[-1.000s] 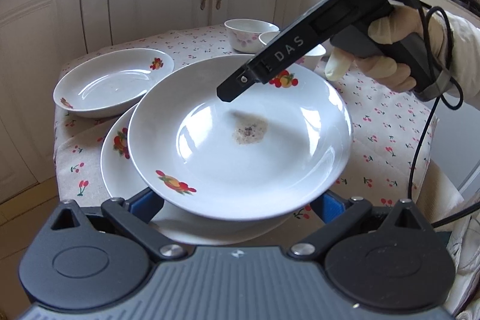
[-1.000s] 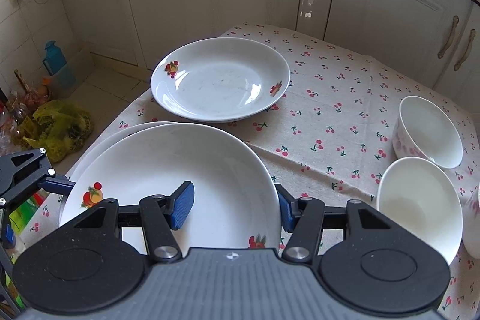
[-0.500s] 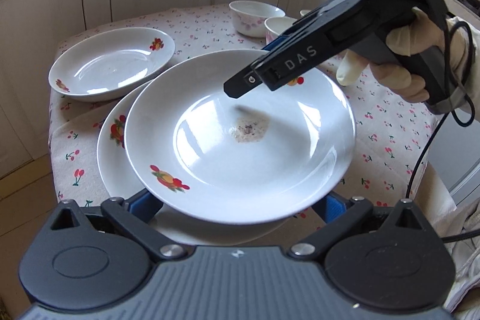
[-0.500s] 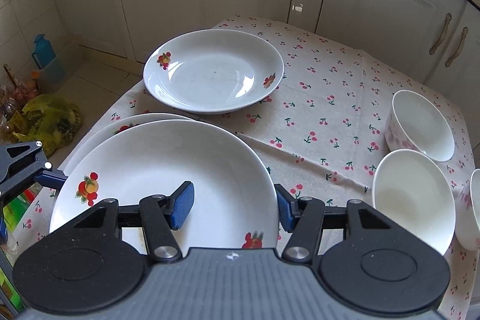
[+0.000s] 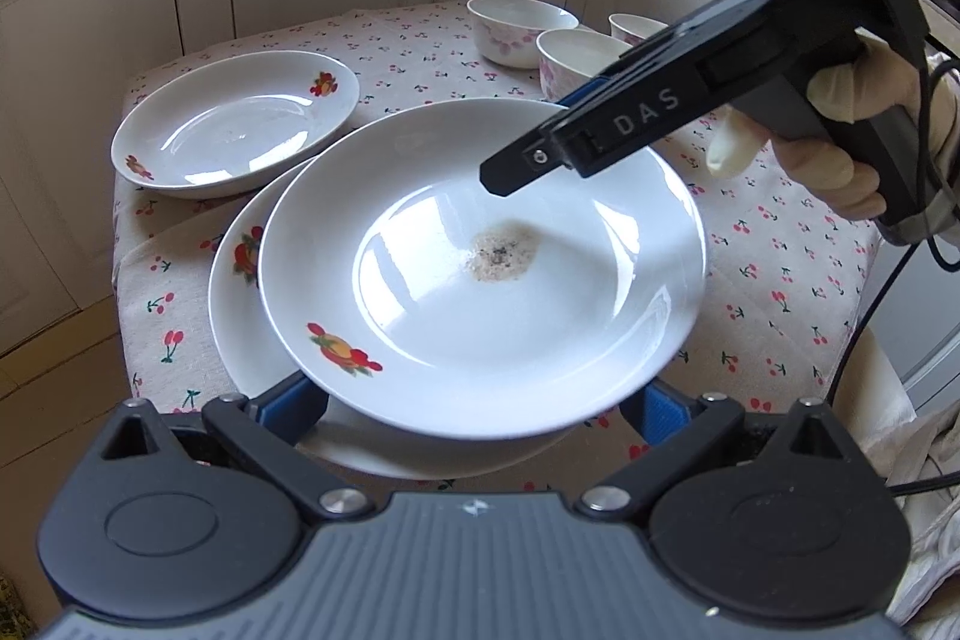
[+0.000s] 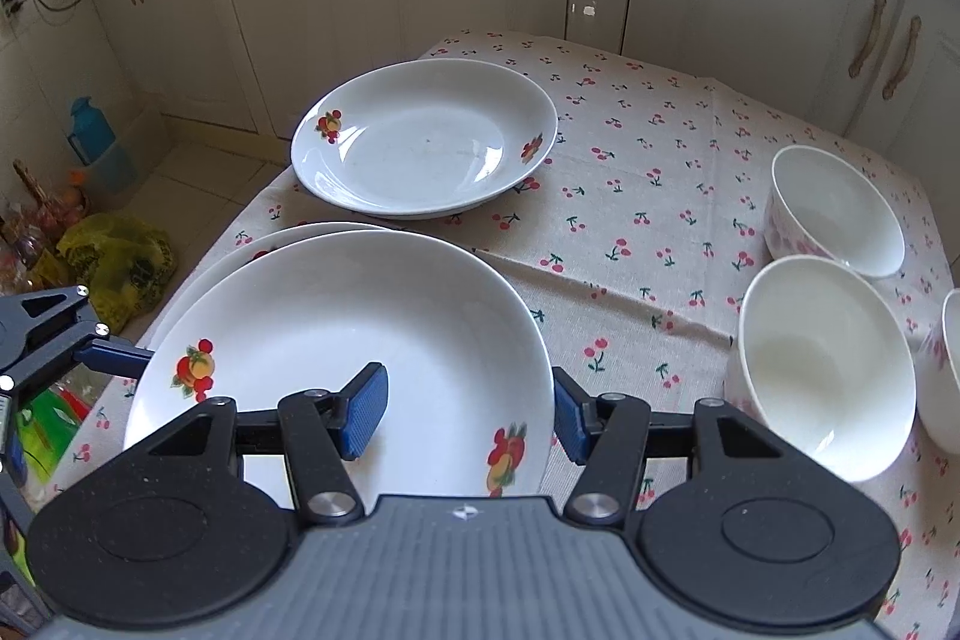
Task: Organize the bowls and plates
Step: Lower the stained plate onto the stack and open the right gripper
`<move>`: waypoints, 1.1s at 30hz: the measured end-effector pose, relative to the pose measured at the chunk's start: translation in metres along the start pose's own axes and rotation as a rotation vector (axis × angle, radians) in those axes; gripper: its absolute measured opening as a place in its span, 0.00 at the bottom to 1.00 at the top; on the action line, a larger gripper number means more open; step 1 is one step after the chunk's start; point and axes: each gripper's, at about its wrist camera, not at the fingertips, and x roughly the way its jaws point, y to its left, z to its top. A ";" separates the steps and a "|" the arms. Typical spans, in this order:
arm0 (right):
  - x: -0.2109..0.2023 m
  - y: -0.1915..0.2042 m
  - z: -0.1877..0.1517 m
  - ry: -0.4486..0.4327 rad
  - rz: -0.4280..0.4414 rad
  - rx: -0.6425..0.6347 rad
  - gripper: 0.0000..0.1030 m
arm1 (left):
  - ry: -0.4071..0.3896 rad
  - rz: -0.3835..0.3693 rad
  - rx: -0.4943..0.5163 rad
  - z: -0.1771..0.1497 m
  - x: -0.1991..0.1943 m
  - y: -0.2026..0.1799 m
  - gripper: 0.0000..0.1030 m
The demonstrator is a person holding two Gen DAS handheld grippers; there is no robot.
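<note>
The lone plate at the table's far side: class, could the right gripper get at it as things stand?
Probably yes. The right gripper is open, straddling the top plate's rim. Only cloth lies between that and the lone plate, and the bowls sit off to the right.

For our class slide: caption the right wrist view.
Right gripper open around the rim of the top plate, three bowls waiting alongside.

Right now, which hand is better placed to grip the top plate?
Right. The right tool straddles the top plate rim, one pad inside, one outside; the left tool is spread wide alongside.
</note>
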 end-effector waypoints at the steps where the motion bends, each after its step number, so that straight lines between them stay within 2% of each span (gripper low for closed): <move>1: -0.001 0.000 -0.001 -0.001 0.003 0.009 0.61 | -0.003 -0.001 -0.002 -0.001 0.000 0.001 0.99; 8: -0.012 -0.004 -0.006 -0.016 0.021 0.062 0.59 | 0.017 0.019 0.018 0.002 0.003 -0.003 1.00; 16: -0.026 -0.016 -0.014 -0.034 0.046 0.146 0.47 | 0.038 0.016 0.012 0.004 0.004 -0.001 1.00; 33: -0.041 -0.030 -0.028 -0.065 0.126 0.265 0.47 | 0.055 0.042 0.007 0.006 0.001 -0.006 0.99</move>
